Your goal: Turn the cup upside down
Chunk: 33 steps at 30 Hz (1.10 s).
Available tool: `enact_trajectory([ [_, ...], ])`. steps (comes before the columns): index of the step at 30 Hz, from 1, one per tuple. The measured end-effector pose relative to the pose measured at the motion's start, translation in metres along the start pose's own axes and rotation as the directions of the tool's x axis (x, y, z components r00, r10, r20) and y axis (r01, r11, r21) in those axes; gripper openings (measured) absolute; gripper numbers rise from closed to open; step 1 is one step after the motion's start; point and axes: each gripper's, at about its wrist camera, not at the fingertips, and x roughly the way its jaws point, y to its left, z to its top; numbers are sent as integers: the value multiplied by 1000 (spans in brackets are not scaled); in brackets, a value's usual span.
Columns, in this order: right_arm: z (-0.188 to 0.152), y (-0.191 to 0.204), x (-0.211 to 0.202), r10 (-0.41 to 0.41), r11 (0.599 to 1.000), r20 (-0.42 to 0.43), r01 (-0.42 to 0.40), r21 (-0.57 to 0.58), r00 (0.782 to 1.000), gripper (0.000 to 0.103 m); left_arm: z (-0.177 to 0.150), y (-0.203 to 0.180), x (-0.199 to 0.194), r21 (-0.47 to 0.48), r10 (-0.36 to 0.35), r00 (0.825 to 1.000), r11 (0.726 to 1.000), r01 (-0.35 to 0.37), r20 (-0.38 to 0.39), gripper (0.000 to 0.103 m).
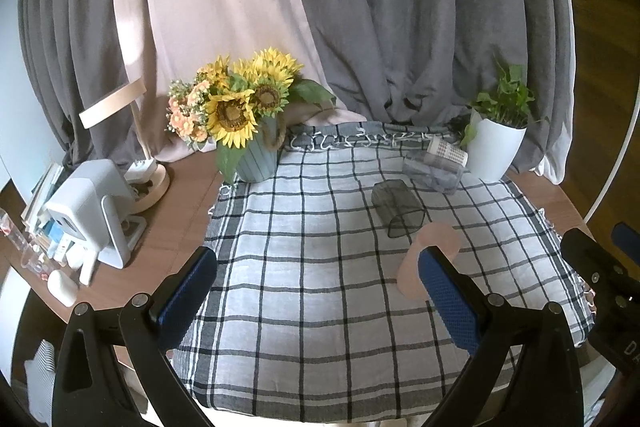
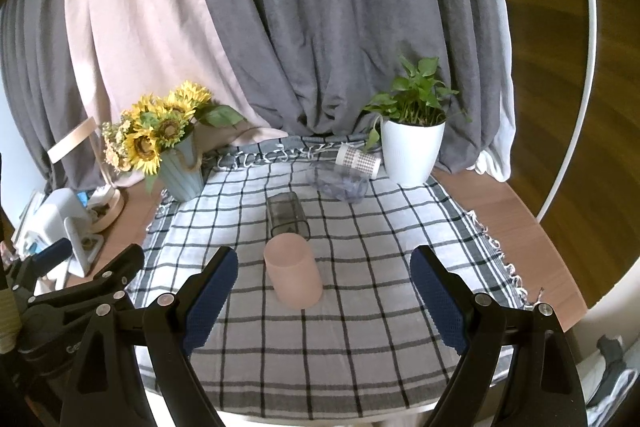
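A pink cup (image 2: 293,271) lies on its side on the checked cloth (image 2: 360,327), closed base toward the right wrist camera. It shows in the left wrist view (image 1: 430,259) partly behind the right finger (image 1: 448,301). My right gripper (image 2: 324,271) is open, with the pink cup just ahead between the fingers, nearer the left one. My left gripper (image 1: 316,275) is open and empty, left of the cup. A dark see-through cup (image 2: 286,217) lies on its side behind the pink cup, also in the left wrist view (image 1: 396,207).
A clear cup (image 2: 338,181) and a patterned white cup (image 2: 358,161) lie at the back by a white plant pot (image 2: 410,151). A sunflower vase (image 2: 182,169) stands back left. A lamp base (image 1: 148,187) and a white device (image 1: 90,211) sit on the wooden table (image 1: 168,239).
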Motion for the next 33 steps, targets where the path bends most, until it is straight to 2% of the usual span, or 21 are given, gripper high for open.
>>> enact_trajectory([
  [33,4,-1,12,6,1000,-15,-6,-8,1000,88,5,0,7,12,11,1000,1000,-11,-2,103],
])
